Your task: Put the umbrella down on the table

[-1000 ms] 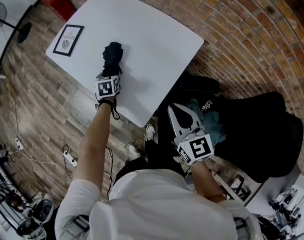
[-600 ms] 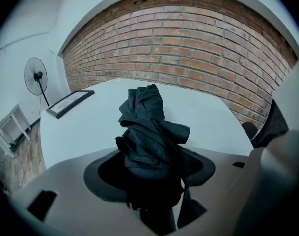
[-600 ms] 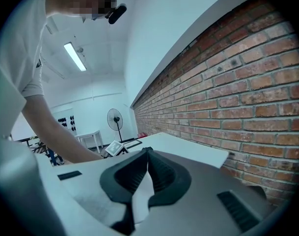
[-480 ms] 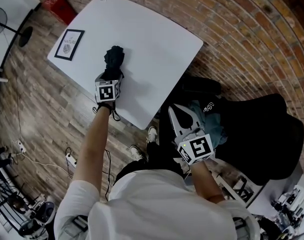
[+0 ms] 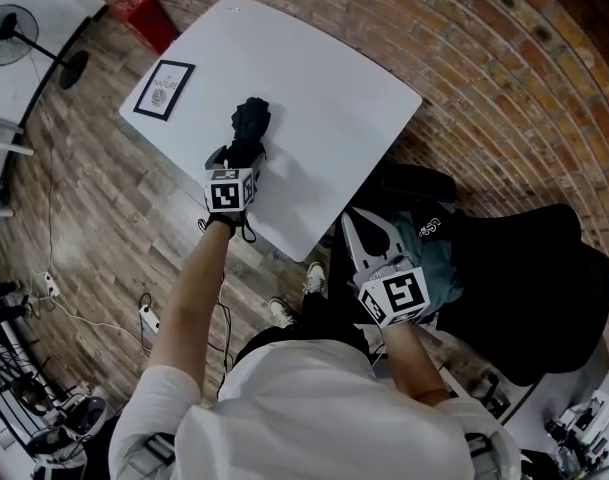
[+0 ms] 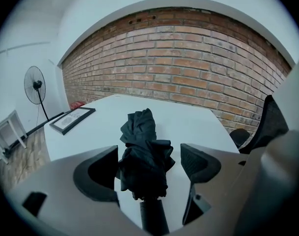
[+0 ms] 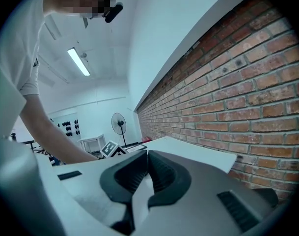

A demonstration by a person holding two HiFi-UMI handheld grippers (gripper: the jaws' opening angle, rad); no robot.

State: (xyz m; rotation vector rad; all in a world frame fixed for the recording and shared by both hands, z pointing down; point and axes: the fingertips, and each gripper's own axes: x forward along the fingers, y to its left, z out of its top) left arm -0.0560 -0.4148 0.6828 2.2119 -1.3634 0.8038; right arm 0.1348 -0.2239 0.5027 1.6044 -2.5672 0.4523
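Black umbrella (image 5: 250,126) lying on white worktop (image 5: 324,88).
Left gripper (image 6: 149,151) fingers (image 6: 201,162) just spread around it; right gripper (image 7: 148,156) fingers (image 7: 169,173) pressed together.

Matt black cloth on a smooth white top, with rough brick beyond

The umbrella (image 5: 250,128) is black cloth, matt and crumpled into soft folds. The table (image 5: 324,78) under it has a smooth white top with a faint sheen. At ten o'clock from the umbrella, a picture frame (image 5: 165,89) has a smooth black rim round a pale paper print. The wall (image 5: 504,78), towards two o'clock, is rough red brick. The floor (image 5: 94,218), at eight o'clock, is wood-grain planks. The right gripper (image 7: 146,154) is pale matt plastic with dark ribbed pads.
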